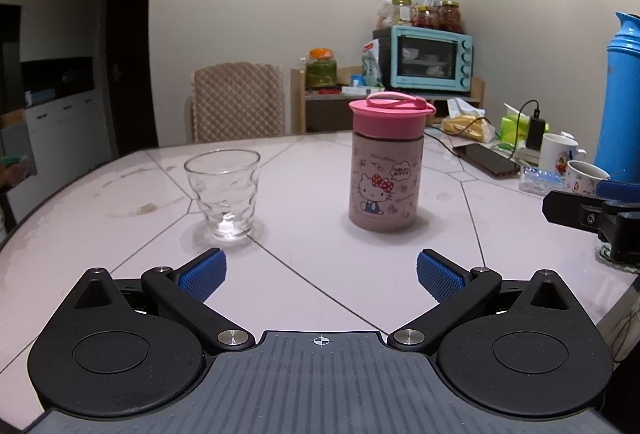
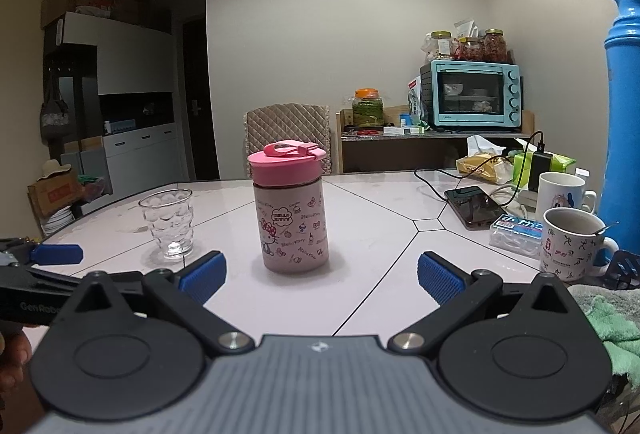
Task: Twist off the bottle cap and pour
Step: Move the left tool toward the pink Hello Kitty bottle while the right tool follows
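Tabletop [image 2: 360,234]: bottle [image 2: 291,210] before hand-held gripper [image 2: 320,274].

Plain cream walls [image 2: 320,14], pale tiled worktop [image 2: 380,202] with dark seams, quilted beige chair [image 2: 286,130] behind it, turquoise toaster oven [image 2: 472,94] on wooden shelf [image 2: 432,138], white cabinets [image 2: 136,150] beside dark doorway [image 2: 196,94]

**Two low views across one tabletop**

We look forward from both wrists, low over the tabletop [image 1: 320,170], toward the far wall. Our left view sits further left; our right view stands nearer the bottle [image 2: 291,210]. We share the bottle [image 1: 385,170], the glass [image 1: 222,194] and the teal oven [image 2: 472,94] in both.
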### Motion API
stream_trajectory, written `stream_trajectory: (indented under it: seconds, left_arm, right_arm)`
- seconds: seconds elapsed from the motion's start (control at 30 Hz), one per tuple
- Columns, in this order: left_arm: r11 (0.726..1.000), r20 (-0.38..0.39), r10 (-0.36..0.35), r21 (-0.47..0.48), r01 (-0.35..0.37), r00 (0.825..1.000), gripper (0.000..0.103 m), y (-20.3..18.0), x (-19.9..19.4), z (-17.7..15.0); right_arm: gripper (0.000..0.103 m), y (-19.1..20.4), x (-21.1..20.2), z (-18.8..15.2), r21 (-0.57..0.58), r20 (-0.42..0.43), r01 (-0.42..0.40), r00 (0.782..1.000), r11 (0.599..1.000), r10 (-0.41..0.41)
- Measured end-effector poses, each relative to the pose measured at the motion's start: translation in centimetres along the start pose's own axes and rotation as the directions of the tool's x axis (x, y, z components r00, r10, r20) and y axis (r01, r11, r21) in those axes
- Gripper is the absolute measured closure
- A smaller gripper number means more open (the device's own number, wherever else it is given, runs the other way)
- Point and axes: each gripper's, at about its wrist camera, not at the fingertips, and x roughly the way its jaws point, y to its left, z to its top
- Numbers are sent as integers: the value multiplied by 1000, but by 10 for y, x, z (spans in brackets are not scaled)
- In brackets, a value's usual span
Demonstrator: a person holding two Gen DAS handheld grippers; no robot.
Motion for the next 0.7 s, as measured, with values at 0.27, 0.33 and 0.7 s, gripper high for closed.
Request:
stream_trajectory:
  seconds: [0.27, 0.33, 0.7]
  left_arm:
    - [1000, -7, -16, 8, 16, 1000, 0, -1, 15, 4]
    - [1000, -8, -19, 10, 19, 1000, 0, -2, 19, 5]
    - [999, -17, -34, 22, 34, 999, 0, -3, 35, 10]
  right_arm:
    - [0, -3, 10, 6, 6, 4, -3, 1000, 1000, 3]
    - [0, -3, 12, 7, 6, 3, -3, 1000, 1000, 3]
    - [0, -6, 27, 12, 12, 0, -5, 1000, 1000, 5]
